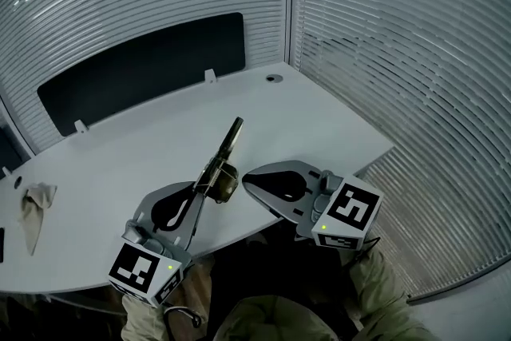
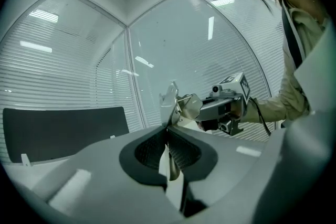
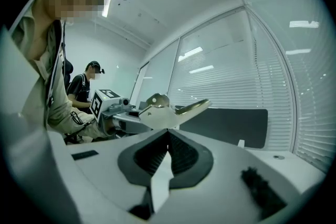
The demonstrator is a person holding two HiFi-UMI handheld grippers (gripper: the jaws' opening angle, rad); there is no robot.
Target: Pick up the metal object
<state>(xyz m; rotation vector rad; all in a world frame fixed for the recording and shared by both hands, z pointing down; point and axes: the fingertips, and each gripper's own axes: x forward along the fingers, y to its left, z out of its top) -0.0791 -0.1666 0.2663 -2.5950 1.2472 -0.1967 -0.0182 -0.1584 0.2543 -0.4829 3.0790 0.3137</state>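
Note:
The metal object [image 1: 221,164] is a long hinged tool with a slim handle and a wider cupped end, held above the white table [image 1: 112,164]. My left gripper [image 1: 198,189] is shut on its handle, which shows as a thin strip between the pads [image 2: 170,157]. Its cupped end rises beyond the jaws [image 2: 173,99]. My right gripper [image 1: 244,180] comes in from the right with its jaws together. Their tips pinch the lower edge of the cupped end [image 3: 165,113].
A crumpled beige cloth [image 1: 35,208] lies at the table's left end. A black screen panel [image 1: 144,68] stands along the far edge, near a cable grommet [image 1: 274,78]. Blinds cover the glass walls. Another person [image 3: 86,86] sits in the background.

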